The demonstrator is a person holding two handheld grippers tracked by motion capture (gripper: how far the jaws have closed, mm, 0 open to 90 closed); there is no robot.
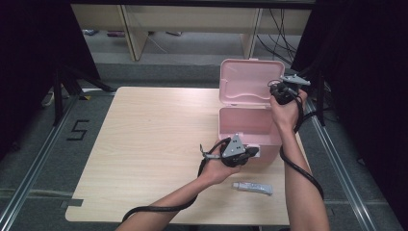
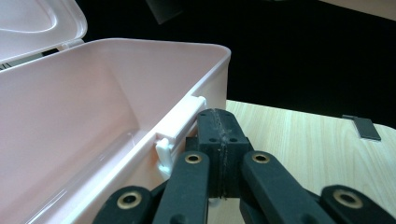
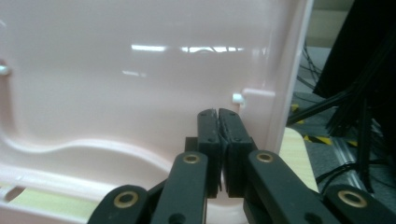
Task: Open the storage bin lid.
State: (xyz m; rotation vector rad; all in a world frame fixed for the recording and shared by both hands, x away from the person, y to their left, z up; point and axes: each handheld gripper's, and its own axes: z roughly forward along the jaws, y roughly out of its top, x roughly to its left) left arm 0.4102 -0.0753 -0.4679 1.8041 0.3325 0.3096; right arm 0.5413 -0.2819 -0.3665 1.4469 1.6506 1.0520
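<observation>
box [image 1: 248, 127]: pink plastic, right side of table [image 1: 144, 144], lid [image 1: 250, 79] standing open
left gripper [image 2: 218, 122]: jaws closed on nothing, tips at front latch [image 2: 180, 128]
right gripper [image 3: 218, 116]: jaws together, empty, tips against inner face of lid near its edge
handling: probably light, stiff thin shell, glossy so slippery; hinge may flex
grip spot: lid rim or latch tab
tube [image 1: 252, 187]: near front table edge

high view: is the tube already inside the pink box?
No, the tube lies on the table near its front edge, outside the open pink box.
</observation>
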